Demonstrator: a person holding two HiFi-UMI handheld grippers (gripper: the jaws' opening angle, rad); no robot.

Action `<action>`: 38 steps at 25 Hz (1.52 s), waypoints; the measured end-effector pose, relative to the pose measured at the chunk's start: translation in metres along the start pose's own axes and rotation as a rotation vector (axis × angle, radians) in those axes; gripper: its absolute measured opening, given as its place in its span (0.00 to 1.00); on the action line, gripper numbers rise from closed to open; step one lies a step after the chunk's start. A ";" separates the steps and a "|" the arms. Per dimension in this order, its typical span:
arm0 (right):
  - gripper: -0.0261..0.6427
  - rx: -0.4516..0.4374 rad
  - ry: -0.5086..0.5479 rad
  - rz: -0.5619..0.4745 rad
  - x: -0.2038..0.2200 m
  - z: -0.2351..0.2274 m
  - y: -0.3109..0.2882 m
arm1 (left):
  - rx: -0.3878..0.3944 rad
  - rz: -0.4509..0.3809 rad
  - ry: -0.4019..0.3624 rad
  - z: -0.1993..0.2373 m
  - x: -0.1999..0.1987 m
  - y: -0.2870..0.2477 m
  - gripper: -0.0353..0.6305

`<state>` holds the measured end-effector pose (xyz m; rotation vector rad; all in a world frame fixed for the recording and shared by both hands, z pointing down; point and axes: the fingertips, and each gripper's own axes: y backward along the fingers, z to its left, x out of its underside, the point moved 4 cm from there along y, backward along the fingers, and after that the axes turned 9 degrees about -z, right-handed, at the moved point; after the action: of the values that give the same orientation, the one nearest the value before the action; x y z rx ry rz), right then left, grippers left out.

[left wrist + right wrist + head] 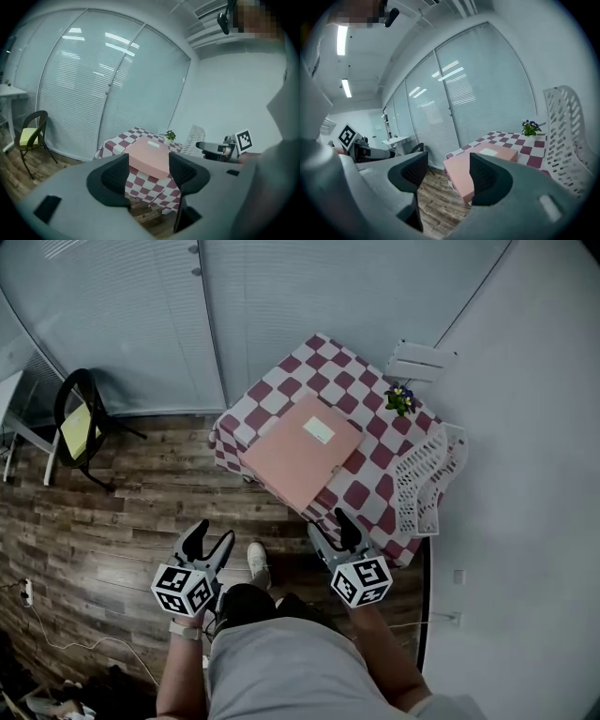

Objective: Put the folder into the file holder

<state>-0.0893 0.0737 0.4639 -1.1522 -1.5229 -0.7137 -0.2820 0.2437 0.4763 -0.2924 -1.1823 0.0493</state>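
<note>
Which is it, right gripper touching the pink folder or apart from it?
Apart. In the right gripper view the right gripper is open and empty, with the pink folder lying well ahead beyond wooden floor.

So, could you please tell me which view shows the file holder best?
The head view: the file holder shows whole, from above, at the table edge. The right gripper view shows it large but cut off; the left gripper view shows it small and far.

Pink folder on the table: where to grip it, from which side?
Take the folder by its near edge, which seems to overhang the table front, coming level from the person's side, one jaw over, one under. It lies flat, so other edges leave no gap.
</note>
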 end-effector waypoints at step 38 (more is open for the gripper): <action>0.44 0.547 -0.472 0.209 0.106 -0.102 -0.038 | 0.511 0.710 0.660 0.122 0.082 -0.283 0.56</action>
<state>-0.0842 0.0021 0.5979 -1.0677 -1.7967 0.1381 -0.3948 0.0116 0.6638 -0.2328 -0.3408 0.8036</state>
